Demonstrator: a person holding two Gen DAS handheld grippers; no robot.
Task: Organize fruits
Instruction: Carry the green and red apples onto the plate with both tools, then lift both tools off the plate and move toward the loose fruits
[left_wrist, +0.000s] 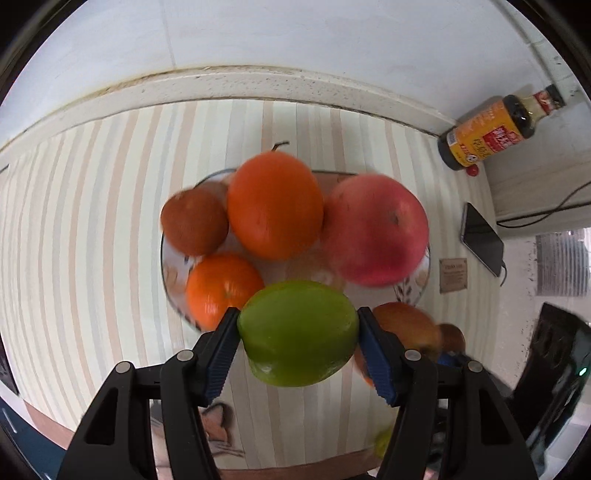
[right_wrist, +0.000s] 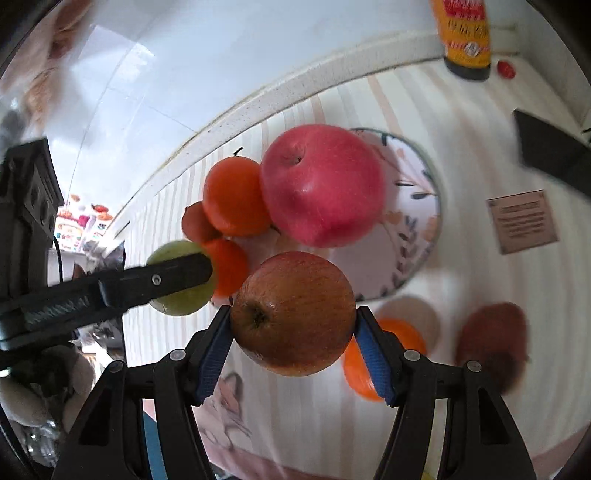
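Note:
A floral plate (left_wrist: 413, 291) (right_wrist: 421, 229) on the striped tablecloth holds a big red apple (left_wrist: 376, 229) (right_wrist: 321, 184), a large orange (left_wrist: 275, 206) (right_wrist: 236, 195), a small orange (left_wrist: 221, 288) (right_wrist: 231, 266) and a brown fruit (left_wrist: 194, 221) (right_wrist: 197, 223). My left gripper (left_wrist: 297, 336) is shut on a green apple (left_wrist: 297, 332) (right_wrist: 181, 295) just above the plate's near edge. My right gripper (right_wrist: 293, 325) is shut on a red-brown apple (right_wrist: 293, 314) (left_wrist: 402, 325), held beside the plate. An orange (right_wrist: 391, 347) and a brown fruit (right_wrist: 491, 343) lie on the cloth to its right.
A dark sauce bottle (left_wrist: 487, 133) (right_wrist: 465, 37) and a small red object (left_wrist: 472, 170) stand by the back wall. A phone (left_wrist: 480, 236) with a cable and a brown card (left_wrist: 453, 275) (right_wrist: 522, 221) lie right of the plate. The table's front edge is close below the grippers.

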